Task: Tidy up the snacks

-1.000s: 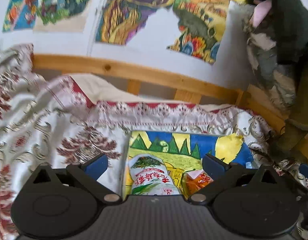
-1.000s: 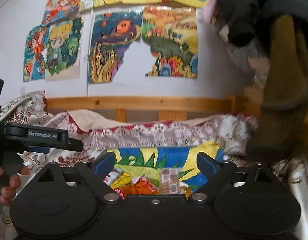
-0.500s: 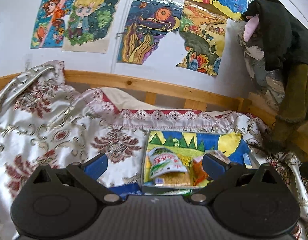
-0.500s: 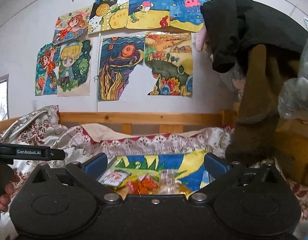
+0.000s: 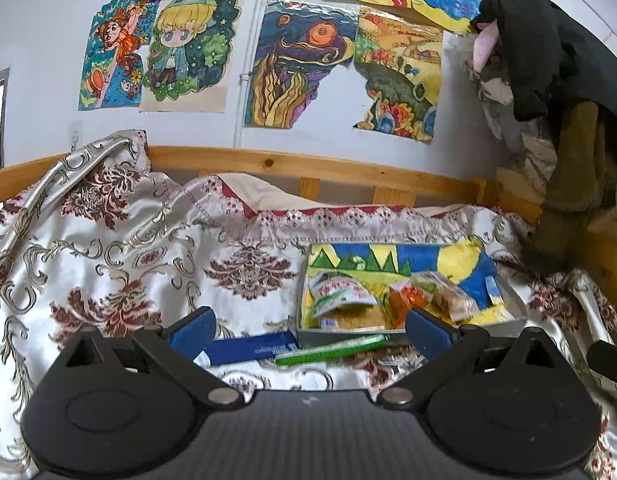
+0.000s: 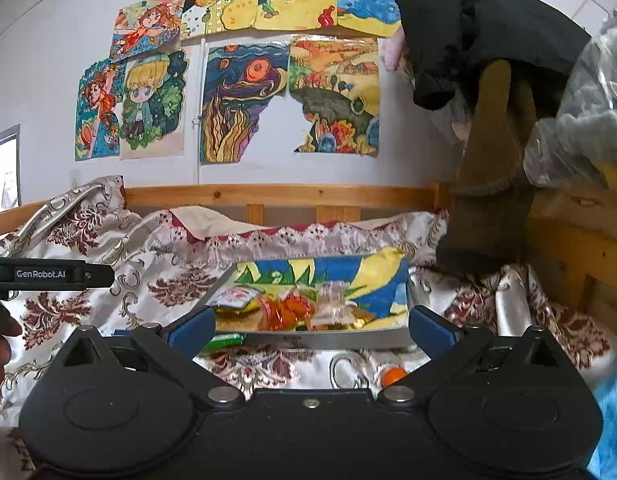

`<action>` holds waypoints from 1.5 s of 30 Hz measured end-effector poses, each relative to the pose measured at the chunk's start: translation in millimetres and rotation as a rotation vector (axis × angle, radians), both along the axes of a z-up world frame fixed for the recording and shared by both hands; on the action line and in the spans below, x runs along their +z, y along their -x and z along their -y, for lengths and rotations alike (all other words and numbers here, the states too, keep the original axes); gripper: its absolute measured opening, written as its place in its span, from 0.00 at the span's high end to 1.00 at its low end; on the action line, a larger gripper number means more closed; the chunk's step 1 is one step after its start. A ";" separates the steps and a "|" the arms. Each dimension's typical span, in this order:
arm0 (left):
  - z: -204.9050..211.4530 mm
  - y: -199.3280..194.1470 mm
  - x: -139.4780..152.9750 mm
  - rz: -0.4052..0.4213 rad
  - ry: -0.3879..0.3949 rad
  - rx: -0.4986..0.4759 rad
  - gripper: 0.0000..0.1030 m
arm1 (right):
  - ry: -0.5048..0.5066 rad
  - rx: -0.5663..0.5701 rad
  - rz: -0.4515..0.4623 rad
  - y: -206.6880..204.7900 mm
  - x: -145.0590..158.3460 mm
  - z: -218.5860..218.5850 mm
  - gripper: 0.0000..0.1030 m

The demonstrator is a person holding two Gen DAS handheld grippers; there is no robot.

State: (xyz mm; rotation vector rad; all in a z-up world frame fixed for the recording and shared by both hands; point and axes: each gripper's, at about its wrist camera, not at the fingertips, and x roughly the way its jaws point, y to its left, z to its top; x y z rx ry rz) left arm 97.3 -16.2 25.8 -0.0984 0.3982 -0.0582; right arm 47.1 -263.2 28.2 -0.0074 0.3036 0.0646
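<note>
Snack tray (image 5: 504, 322): shallow grey box with a painted blue-yellow-green liner, lying on the patterned bedspread (image 5: 120, 248) at the far right of the bed, close to the wooden rail (image 5: 268, 164). Inside it, left to right: a green-and-white snack bag (image 5: 336, 294), an orange packet (image 5: 408, 298), and a clear-wrapped biscuit pack (image 5: 454, 300).

Outside the tray, against its near wall: a green stick pack (image 5: 332, 352) and, to its left, a dark blue box (image 5: 248, 348). In the right wrist view a small orange ball (image 6: 390, 376) lies on the cloth nearer than the tray.

Change from one second ago: the tray appears smaller and farther in both views; more bedspread shows in front of it, and the blue box and green stick pack have come into view.

Left gripper (image 5: 308, 326): fingers spread wide, nothing between them. Right gripper (image 6: 310, 330): its jaws have just been opening, now fully wide, nothing between the pads.

A hand (image 6: 0, 356) holding the left gripper's handle shows at the left edge of the right wrist view. Paintings (image 5: 188, 48) cover the wall; dark clothes (image 5: 548, 60) hang at far right.
</note>
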 end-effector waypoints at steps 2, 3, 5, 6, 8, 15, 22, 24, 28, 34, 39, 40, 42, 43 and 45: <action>1.9 6.5 -4.3 -0.010 -0.008 -0.007 0.00 | 0.004 -0.008 -0.012 4.1 -3.5 -0.3 0.01; 2.6 9.8 -6.7 -0.015 -0.013 -0.009 0.00 | 0.003 -0.010 -0.018 5.7 -5.2 -0.1 0.01; 4.7 15.7 -11.8 -0.030 -0.023 -0.014 0.00 | -0.005 -0.013 -0.033 8.6 -9.4 -0.2 0.01; 5.6 18.0 -14.5 -0.044 -0.026 -0.017 0.00 | -0.008 -0.013 -0.039 9.6 -11.5 -0.4 0.01; 6.0 21.7 -19.5 -0.067 -0.033 -0.020 0.00 | -0.006 0.001 -0.052 10.5 -17.2 -1.2 0.01; 9.3 29.2 -36.1 -0.127 -0.055 -0.022 0.00 | 0.029 0.027 -0.054 9.8 -30.1 -8.0 0.01; 13.1 30.6 -39.8 -0.130 -0.082 -0.047 0.00 | 0.025 0.006 -0.099 4.2 -36.5 -5.8 0.01; 14.2 30.4 -40.6 -0.130 -0.083 -0.049 0.00 | 0.014 0.000 -0.107 3.0 -38.0 -4.1 0.01; 15.7 28.7 -42.8 -0.138 -0.096 -0.052 0.00 | 0.001 -0.006 -0.120 0.7 -40.6 -1.6 0.01; 17.7 25.0 -45.6 -0.144 -0.099 -0.057 0.00 | -0.016 -0.010 -0.137 -1.9 -43.6 0.9 0.01; 18.5 22.1 -50.9 -0.153 -0.102 -0.080 0.00 | -0.042 -0.017 -0.160 -7.3 -48.8 4.5 0.01; 19.0 21.0 -52.4 -0.157 -0.100 -0.086 0.00 | -0.050 -0.015 -0.166 -8.5 -50.1 5.1 0.01; 19.6 19.2 -55.0 -0.164 -0.095 -0.097 0.00 | -0.060 -0.011 -0.177 -10.5 -52.7 6.0 0.01; 19.9 18.2 -56.1 -0.167 -0.092 -0.103 0.00 | -0.062 -0.010 -0.183 -11.3 -54.0 5.9 0.01; 19.8 16.3 -58.1 -0.170 -0.089 -0.112 0.00 | -0.065 -0.009 -0.193 -13.4 -56.4 5.8 0.01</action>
